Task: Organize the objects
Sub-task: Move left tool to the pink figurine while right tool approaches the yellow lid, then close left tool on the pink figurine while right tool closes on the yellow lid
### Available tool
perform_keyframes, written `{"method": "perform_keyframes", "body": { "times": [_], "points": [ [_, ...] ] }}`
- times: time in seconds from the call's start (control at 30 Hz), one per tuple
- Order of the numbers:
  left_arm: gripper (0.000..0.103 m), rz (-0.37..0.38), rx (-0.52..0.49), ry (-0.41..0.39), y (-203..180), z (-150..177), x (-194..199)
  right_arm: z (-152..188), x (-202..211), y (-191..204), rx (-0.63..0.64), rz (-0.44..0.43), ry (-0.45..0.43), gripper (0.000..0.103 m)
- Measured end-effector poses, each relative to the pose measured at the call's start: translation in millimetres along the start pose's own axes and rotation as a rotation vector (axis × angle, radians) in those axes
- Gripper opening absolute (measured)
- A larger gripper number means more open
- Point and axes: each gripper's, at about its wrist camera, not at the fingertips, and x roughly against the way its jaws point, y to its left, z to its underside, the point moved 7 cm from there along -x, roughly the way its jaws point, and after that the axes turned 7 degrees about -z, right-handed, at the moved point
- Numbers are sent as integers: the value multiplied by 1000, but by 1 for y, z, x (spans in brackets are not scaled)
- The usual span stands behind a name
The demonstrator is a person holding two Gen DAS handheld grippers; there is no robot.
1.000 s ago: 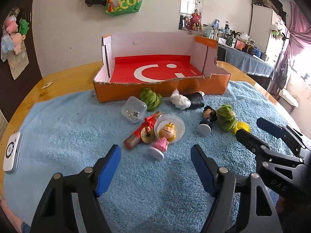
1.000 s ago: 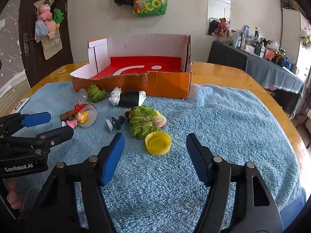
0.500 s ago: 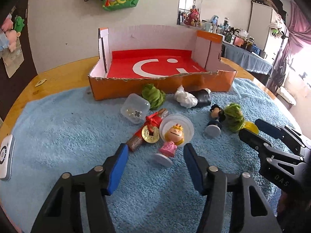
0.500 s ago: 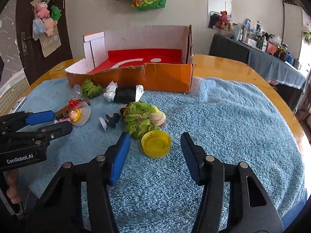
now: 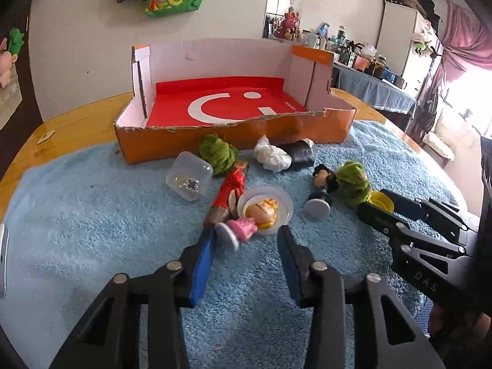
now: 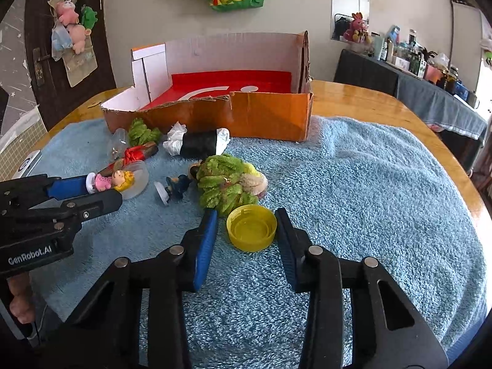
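Left wrist view: over the last second the left gripper has moved forward and low over the blue towel, and its 2 blue pads now bracket the doll, where before they sat well short of it. The jaws have narrowed but are released, not yet clamped; the left pad looks to be touching the doll's round base, the right pad is just beside the clear lid under the doll's head. The doll lies on its side, long axis running from near-left to far-right, base toward the camera and yellow-haired head pointing away toward the cardboard box. My read is that a pinch across the base and pink dress comes next, then a lift into the box, which holds nothing yet. The red wrapped stick lies touching the doll on its left and could be dragged along.

Right wrist view: the right gripper has likewise advanced, so the yellow cap that lay ahead of it now sits between its pads, open side up. The right pad seems to touch the cap's rim; the left pad is just apart from it and close to the green fuzzy toy. These jaws are also released, holding nothing. The cap is round, so it has no long axis to align to. Both grasps appear set up, neither closed.
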Motion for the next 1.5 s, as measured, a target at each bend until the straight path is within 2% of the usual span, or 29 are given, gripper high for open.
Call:
{"method": "perform_keyframes", "body": {
  "times": [0.03,0.17,0.53,0.77,0.8,0.9,1.1,1.17,1.23,1.33,1.5],
  "points": [
    [31,3,3,1,1,0,0,0,0,0,1,0,1,32],
    [24,20,12,6,4,-1,0,-1,0,1,4,-6,4,29],
    [23,35,20,2,7,-3,3,-1,3,6,11,-16,3,29],
    [23,10,3,6,6,-1,3,-2,3,10,20,-23,5,29],
    [24,6,5,12,7,0,1,-2,3,10,21,-24,6,29],
    [34,15,7,19,6,1,-2,-2,3,11,21,-24,7,29],
    [35,25,16,15,8,-3,-5,-1,3,11,21,-24,6,29],
    [35,32,20,18,8,-3,-6,-1,3,11,21,-24,5,29],
    [27,33,22,14,9,-4,-5,-1,3,11,22,-23,5,29],
    [24,36,28,6,9,-4,-4,-1,3,11,20,-24,6,29],
    [24,31,30,-22,10,-7,3,-1,3,10,21,-23,5,29]
  ]
}}
